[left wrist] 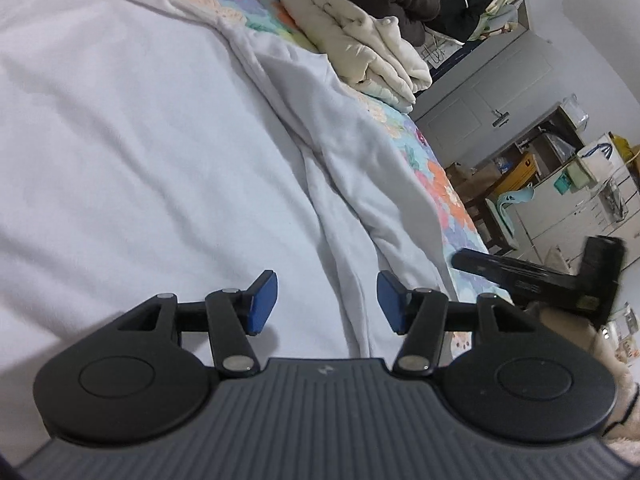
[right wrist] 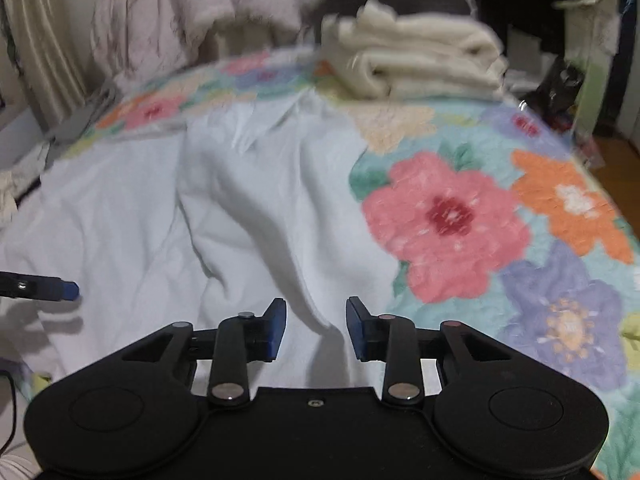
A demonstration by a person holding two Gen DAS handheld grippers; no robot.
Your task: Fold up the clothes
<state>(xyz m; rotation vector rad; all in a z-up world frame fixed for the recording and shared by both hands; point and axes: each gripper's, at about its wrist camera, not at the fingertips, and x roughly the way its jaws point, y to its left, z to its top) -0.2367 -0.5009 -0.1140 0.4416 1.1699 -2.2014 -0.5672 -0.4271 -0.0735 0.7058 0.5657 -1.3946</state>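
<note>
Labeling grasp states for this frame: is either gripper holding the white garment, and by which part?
Nothing is held. The left gripper and the right gripper are both open above the white garment on the floral bedspread, with no cloth between the fingers.

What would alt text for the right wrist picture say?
A black two-finger tool with blue pads hangs open over a rumpled white garment on a floral bedspread. Folded cream fabric sits behind, and the other tool's tip enters at left.
</note>
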